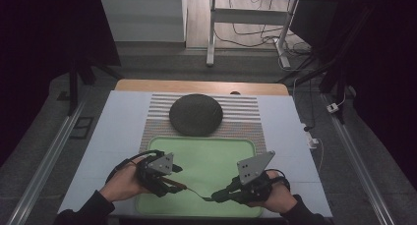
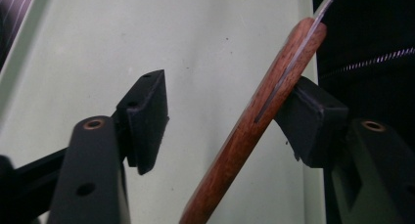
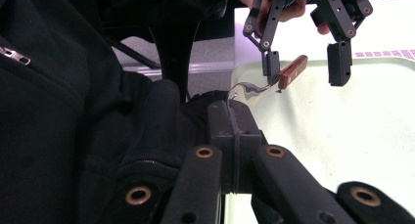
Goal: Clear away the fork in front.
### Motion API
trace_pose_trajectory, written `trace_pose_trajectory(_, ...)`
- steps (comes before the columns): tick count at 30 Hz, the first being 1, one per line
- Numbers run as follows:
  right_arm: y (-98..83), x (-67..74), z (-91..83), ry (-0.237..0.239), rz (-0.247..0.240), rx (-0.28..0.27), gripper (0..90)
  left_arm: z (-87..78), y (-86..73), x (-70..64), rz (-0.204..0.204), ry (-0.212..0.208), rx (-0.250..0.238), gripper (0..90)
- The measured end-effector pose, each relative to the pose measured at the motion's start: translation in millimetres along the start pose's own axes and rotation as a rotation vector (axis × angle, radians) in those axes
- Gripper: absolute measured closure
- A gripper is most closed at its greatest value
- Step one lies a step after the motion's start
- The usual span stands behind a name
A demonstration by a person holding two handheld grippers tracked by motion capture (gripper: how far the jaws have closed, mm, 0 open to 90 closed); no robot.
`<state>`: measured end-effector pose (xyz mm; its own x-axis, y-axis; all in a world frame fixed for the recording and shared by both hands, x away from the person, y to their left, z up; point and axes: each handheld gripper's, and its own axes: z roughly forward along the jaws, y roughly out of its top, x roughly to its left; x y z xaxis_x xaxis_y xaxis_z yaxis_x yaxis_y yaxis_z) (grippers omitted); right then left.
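Note:
A utensil with a brown wooden handle [image 1: 178, 184] and a thin metal front end [image 1: 202, 196] hangs low over the pale green tray [image 1: 211, 151]. My right gripper [image 1: 216, 196] is shut on the metal end [image 3: 247, 91], its jaws [image 3: 230, 136] pressed together. My left gripper [image 1: 174, 180] straddles the handle [image 2: 264, 111]. The wood leans against one pad [image 2: 308, 121], while the other pad [image 2: 147, 111] stands well apart from it. The right gripper view also has the left gripper [image 3: 303, 62] around the handle [image 3: 292, 70].
A dark round domed object [image 1: 195, 114] lies on a striped mat [image 1: 246, 112] behind the tray. The tray sits on a pale blue table cover [image 1: 118, 131]. A dark jacket [image 3: 73, 111] fills the left of the right gripper view.

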<state>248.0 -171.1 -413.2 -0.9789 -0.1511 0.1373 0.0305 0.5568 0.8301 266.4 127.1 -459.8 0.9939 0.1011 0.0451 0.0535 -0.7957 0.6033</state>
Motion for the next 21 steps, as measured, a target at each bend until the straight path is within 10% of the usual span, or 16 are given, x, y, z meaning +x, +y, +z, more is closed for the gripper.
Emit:
trace_pose_trajectory(11,-0.8,-0.4,3.0,0.038,-0.014,0.036,90.0,5.4,5.2,-6.8,0.115,-0.073,0.031,70.3)
trace_pose_trajectory(21,-7.3,-7.7,-1.3,0.009,0.016,0.024,85.5,7.3,6.6,-13.8,0.200,-0.100,0.080,79.1)
